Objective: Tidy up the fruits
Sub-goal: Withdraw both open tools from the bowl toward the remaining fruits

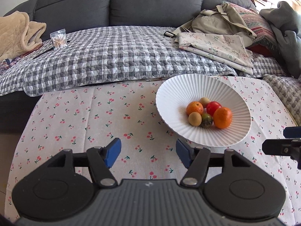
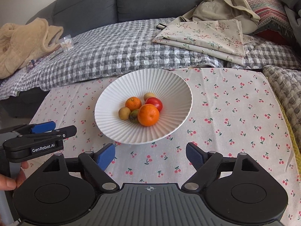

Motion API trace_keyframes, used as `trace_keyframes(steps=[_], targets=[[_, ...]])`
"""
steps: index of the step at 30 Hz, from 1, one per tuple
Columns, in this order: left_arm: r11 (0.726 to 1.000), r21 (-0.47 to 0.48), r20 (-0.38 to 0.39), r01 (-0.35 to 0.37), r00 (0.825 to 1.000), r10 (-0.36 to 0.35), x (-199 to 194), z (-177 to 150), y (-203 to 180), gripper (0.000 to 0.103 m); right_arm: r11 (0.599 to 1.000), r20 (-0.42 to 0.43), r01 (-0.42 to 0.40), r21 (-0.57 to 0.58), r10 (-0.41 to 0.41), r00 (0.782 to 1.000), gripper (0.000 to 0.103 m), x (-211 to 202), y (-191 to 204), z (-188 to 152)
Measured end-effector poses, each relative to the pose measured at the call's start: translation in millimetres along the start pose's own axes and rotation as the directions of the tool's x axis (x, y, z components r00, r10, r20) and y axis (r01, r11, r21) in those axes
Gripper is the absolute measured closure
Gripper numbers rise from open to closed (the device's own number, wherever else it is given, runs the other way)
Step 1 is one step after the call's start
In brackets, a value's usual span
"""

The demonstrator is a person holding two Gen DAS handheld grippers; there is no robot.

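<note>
The left gripper (image 1: pixel 148 153) has its blue fingers (image 1: pixel 112 151) wide apart with nothing between them; the right gripper (image 2: pixel 150 157) is spread wide and empty too; both hang over the counter's cherry-print cloth (image 2: pixel 235 113). Just past them sits the white ribbed bowl (image 2: pixel 169 82); inside, touching, lie two oranges (image 2: pixel 148 114), a red tomato (image 2: pixel 155 102) and small brown fruits (image 2: pixel 124 113).

- Setting: home living room
- Grey upholstered sofa (image 1: pixel 120 1), seat under a grey-white checked quilt (image 1: pixel 116 56)
- Low table in front, covered by cherry-print cloth (image 1: pixel 94 124)
- Household clutter on sofa: beige fleece blanket (image 1: pixel 17 33), folded floral fabric (image 1: pixel 216 45), canvas bag (image 1: pixel 218 20), cotton-swab box (image 1: pixel 58 38)
</note>
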State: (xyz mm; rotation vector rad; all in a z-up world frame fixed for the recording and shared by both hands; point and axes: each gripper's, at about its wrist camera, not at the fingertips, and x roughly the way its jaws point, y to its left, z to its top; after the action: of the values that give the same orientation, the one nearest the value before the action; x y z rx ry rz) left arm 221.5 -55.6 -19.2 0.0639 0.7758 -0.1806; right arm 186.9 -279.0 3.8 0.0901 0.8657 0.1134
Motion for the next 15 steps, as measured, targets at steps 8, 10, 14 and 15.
trace_keyframes(steps=[8,10,14,15], targets=[[0.999,-0.001,0.035,-0.036,0.999,0.036,-23.0,-6.1,10.5,0.006,0.997,0.036,0.013,-0.08,-0.01,0.999,0.002,-13.8,18.0,-4.2],[0.999,-0.015,0.037,-0.039,0.999,0.04,-28.6,-7.5,15.6,0.003,0.996,0.044,0.011,-0.089,-0.008,0.999,0.002,-16.7,22.9,-5.3],[0.998,-0.052,0.022,-0.034,0.999,0.036,-37.2,-14.7,27.0,0.001,0.996,0.059,-0.021,-0.085,0.026,0.998,0.0,-20.2,29.6,-12.3],[0.998,-0.057,0.015,-0.034,0.999,0.035,-38.6,-18.1,29.6,0.001,0.996,0.057,-0.03,-0.081,0.035,0.998,0.0,-19.4,30.6,-14.8]])
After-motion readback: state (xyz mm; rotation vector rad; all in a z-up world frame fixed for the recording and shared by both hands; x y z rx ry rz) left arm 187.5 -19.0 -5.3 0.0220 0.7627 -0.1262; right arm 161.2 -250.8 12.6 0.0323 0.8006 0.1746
